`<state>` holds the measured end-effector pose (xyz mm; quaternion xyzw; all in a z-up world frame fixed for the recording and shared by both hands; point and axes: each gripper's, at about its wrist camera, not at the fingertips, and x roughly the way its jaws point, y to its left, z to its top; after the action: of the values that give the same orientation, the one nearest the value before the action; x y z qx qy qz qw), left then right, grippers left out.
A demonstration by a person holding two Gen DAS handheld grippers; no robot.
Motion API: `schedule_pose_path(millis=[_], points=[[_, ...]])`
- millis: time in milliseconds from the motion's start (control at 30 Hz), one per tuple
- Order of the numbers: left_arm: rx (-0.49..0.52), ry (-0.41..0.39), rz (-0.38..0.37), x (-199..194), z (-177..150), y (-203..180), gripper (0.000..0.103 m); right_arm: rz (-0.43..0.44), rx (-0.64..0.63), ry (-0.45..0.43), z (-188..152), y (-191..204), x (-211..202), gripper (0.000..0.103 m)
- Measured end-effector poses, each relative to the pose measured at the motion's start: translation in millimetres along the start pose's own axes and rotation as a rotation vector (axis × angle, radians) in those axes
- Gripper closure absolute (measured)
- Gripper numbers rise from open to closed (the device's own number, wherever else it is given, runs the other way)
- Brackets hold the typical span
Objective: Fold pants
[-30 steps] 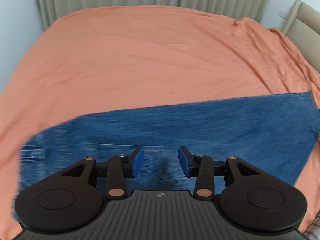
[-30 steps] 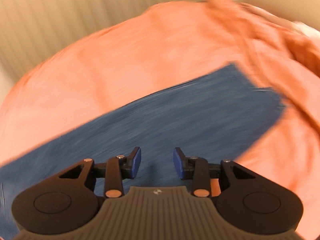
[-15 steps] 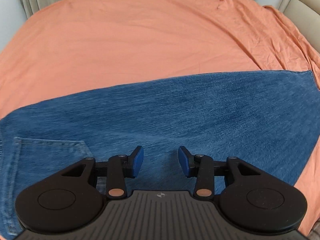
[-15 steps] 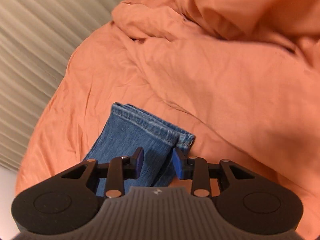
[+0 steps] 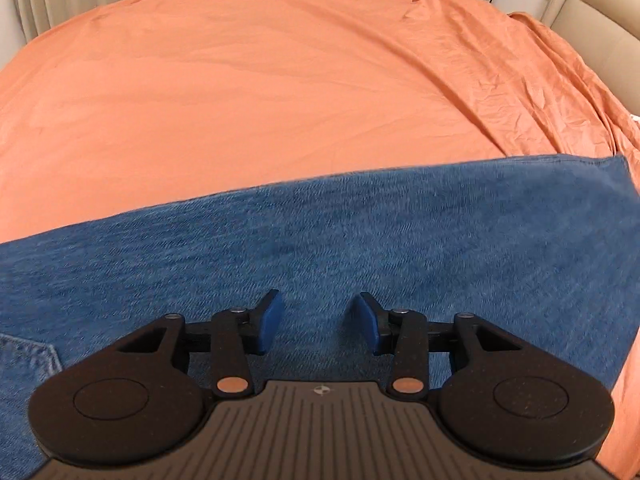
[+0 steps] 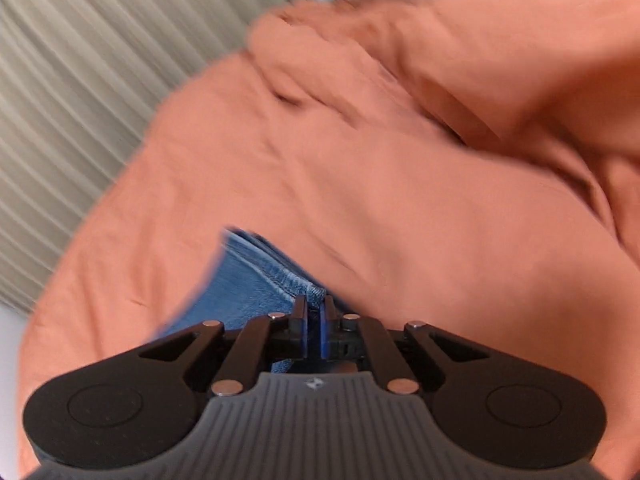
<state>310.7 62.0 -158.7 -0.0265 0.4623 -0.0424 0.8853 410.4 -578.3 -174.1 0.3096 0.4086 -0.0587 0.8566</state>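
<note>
Right gripper clamped on hem of pants; pants flat on bed.
Risk: hem slipping out on lift, since only the edge appears pinched. Left gripper angled steeply down over mid-leg denim, jaws opening, nothing clamped between them. Right gripper likewise pitched downward at leg end.

A home bedroom. A wide bed under a rumpled orange cotton sheet fills the view. Beige pleated curtains hang behind it, beside a padded cream headboard.
</note>
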Motion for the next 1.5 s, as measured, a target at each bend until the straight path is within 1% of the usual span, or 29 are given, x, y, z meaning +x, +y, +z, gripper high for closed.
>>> schedule_pose_path(millis=[100, 167, 200, 233, 267, 300, 400, 533, 633, 700, 767, 800, 833, 900, 933, 967, 1000, 1033, 1067, 1133, 1300, 1333, 1400, 1467, 1500], points=[[0.015, -0.009, -0.005, 1, 4, -2, 0.047, 0.002, -0.024, 0.015, -4, -3, 13, 0.103], [0.02, -0.01, -0.007, 2, 6, -1, 0.046, -0.021, -0.082, 0.015, 0, 5, 12, 0.099], [0.018, -0.012, -0.007, 2, 6, 1, 0.046, -0.052, -0.134, -0.01, 4, 13, 8, 0.085], [0.016, -0.012, -0.012, 3, 8, 1, 0.046, -0.08, -0.191, -0.037, 6, 20, 1, 0.078], [0.014, -0.012, -0.016, 4, 9, 2, 0.046, -0.08, -0.237, -0.048, 10, 28, -5, 0.075], [0.012, -0.016, -0.018, 5, 10, 2, 0.046, -0.063, -0.267, -0.046, 14, 36, -5, 0.074], [0.012, -0.028, -0.025, 8, 17, 0, 0.046, -0.005, -0.335, -0.017, 24, 65, 9, 0.074], [0.054, -0.046, -0.032, 0, 26, 6, 0.046, -0.004, -0.46, -0.015, 30, 107, 42, 0.065], [0.119, -0.036, -0.032, -4, 34, 14, 0.043, -0.041, -0.508, -0.017, 35, 126, 67, 0.061], [0.155, -0.029, -0.014, -6, 38, 22, 0.041, -0.06, -0.499, 0.002, 40, 130, 83, 0.061], [0.159, -0.014, -0.01, -6, 43, 30, 0.041, -0.075, -0.495, 0.03, 42, 129, 95, 0.066], [0.158, -0.008, -0.015, -5, 45, 34, 0.041, -0.088, -0.499, 0.04, 43, 129, 99, 0.084], [0.158, -0.009, -0.015, -5, 45, 37, 0.041, -0.081, -0.5, 0.045, 44, 128, 101, 0.09], [0.167, -0.01, -0.015, -4, 45, 40, 0.041, -0.076, -0.531, 0.01, 42, 131, 98, 0.094], [0.171, -0.016, -0.016, -3, 45, 40, 0.041, -0.077, -0.55, -0.027, 41, 134, 94, 0.097], [0.172, -0.023, -0.015, -1, 44, 40, 0.041, -0.069, -0.548, -0.074, 41, 136, 89, 0.097], [0.172, -0.031, -0.014, 1, 43, 39, 0.041, -0.056, -0.514, -0.113, 45, 135, 86, 0.098], [0.17, -0.044, -0.014, 3, 42, 38, 0.041, -0.063, -0.487, -0.12, 47, 133, 87, 0.098], [0.166, -0.052, -0.008, 7, 40, 37, 0.041, -0.087, -0.481, -0.102, 47, 133, 94, 0.098], [0.167, -0.056, 0.01, 14, 38, 35, 0.041, -0.129, -0.519, -0.095, 41, 138, 106, 0.098], [0.157, -0.053, 0.024, 25, 36, 35, 0.041, -0.17, -0.515, -0.051, 40, 137, 126, 0.097], [0.156, -0.057, 0.032, 25, 37, 36, 0.041, -0.179, -0.508, -0.042, 41, 137, 127, 0.093], [0.134, -0.057, 0.04, 24, 40, 35, 0.041, -0.179, -0.487, -0.061, 44, 137, 118, 0.083], [0.116, -0.07, 0.049, 19, 42, 34, 0.041, -0.176, -0.477, -0.072, 49, 135, 101, 0.077], [0.116, -0.084, 0.054, 14, 43, 31, 0.041, -0.173, -0.469, -0.073, 51, 133, 91, 0.077]])
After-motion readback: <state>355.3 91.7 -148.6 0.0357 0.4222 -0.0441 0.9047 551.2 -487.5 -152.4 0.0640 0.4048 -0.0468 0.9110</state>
